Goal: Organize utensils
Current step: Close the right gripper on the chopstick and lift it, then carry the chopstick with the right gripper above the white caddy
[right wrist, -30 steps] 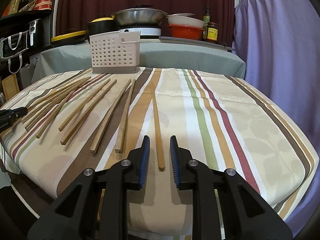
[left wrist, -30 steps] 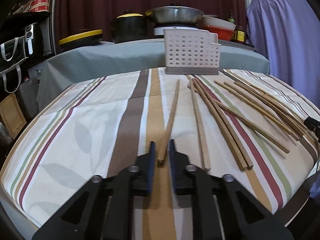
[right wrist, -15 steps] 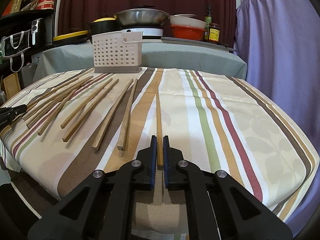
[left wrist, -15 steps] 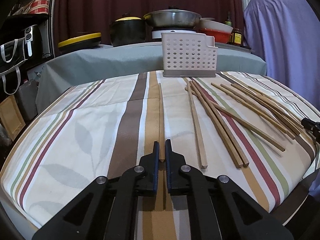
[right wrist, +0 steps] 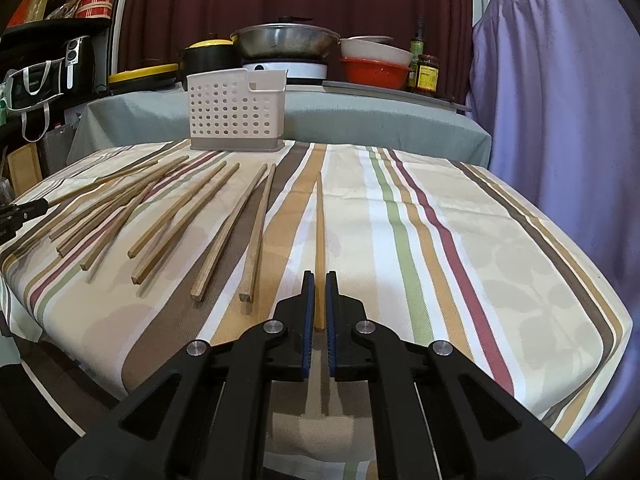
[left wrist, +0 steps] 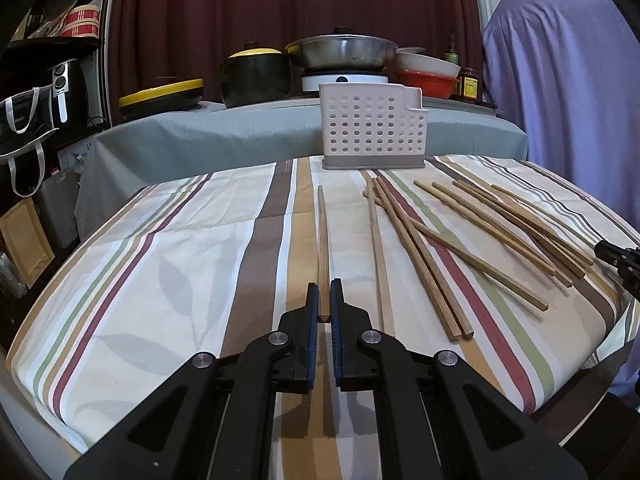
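Bare striped tabletop (left wrist: 168, 264) left of left gripper (left wrist: 324, 300), jaws clenched on a wooden chopstick (left wrist: 323, 240), right gripper (right wrist: 316, 296) jaws clamping a pale wooden chopstick (right wrist: 319, 232) near the tabletop's front edge

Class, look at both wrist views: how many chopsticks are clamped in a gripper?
2: the left chopstick in the left gripper, the right chopstick in the right gripper, flanking the loose pile. None seems hidden.

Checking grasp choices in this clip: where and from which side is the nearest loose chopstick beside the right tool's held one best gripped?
Grip the nearest loose chopstick at its thick, square near end, coming from the table's near edge along its length. That end points toward the camera and lies apart from its neighbours, while the thin tip points toward the white holder.
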The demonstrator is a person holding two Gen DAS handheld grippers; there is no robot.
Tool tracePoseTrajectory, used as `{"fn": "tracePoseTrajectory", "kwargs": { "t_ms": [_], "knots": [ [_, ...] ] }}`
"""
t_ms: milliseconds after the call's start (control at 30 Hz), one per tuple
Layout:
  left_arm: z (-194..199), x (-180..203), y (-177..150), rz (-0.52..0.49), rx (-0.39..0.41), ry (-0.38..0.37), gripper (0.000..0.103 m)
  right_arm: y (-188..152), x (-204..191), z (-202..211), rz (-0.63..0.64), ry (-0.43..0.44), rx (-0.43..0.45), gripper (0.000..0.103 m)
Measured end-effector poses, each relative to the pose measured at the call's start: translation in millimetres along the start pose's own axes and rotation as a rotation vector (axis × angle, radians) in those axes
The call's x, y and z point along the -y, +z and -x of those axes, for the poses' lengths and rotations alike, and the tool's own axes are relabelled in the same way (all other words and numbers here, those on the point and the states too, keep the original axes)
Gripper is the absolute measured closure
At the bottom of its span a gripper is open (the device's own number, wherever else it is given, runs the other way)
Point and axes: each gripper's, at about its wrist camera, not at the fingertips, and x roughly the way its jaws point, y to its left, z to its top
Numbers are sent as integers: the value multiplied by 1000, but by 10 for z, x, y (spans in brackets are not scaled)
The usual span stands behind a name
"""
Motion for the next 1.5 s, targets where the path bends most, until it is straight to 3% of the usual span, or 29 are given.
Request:
{"fn": "tracePoseTrajectory", "kwargs": {
  "t_ms": [233,400,633,900,1267,1500],
  "knots": [
    [-1,3,4,2,-3,4,96,-40,-2,2,5,1,-8,90],
    [-1,6,5,1,-3,5,96,-65,-21,21,21,2,-16,97],
    [54,4,40,4,16,5,96,11,-34,114,25,-4,12,97],
    [315,-2,274,14,98,16,96,357,-30,412,27,-22,117,97],
    [711,-87,832,32,238,26,96,1006,48,735,-5,-17,274,97],
    [703,-142,1141,44,258,14,96,1332,38,635,5,-12,299,97]
  ]
}}
